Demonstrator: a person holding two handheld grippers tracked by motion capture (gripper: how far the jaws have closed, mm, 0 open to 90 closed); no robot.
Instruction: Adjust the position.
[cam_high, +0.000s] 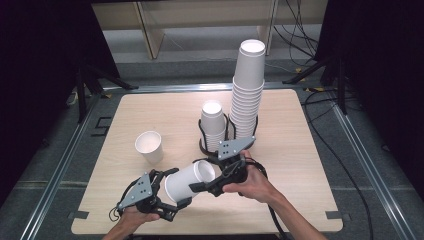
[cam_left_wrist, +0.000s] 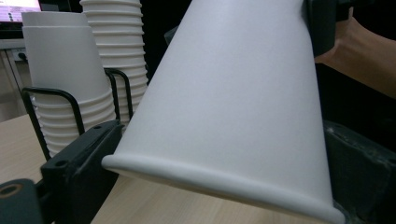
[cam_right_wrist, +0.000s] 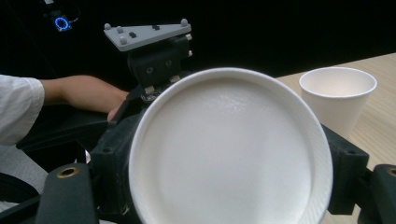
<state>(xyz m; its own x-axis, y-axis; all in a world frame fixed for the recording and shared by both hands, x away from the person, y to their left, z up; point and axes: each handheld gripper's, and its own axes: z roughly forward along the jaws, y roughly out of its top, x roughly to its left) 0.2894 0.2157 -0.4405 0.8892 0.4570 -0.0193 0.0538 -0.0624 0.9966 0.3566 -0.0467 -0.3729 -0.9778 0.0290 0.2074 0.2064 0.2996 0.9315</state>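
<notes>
Lay level at lower centre: cup (cam_high: 189, 181), axis lower-left to upper-right, base between left gripper (cam_high: 167, 192) jaws, hold uncertain; rim clamped by right gripper (cam_high: 212, 177), mouth facing it.

A light wooden table (cam_high: 300, 150) holds a black wire rack (cam_high: 202, 137) with two stacks of white paper cups: a short stack (cam_high: 213, 125) and, just beside it, a tall stack (cam_high: 247, 90). A single white cup (cam_high: 149, 146) stands upright, apart to the left.
</notes>
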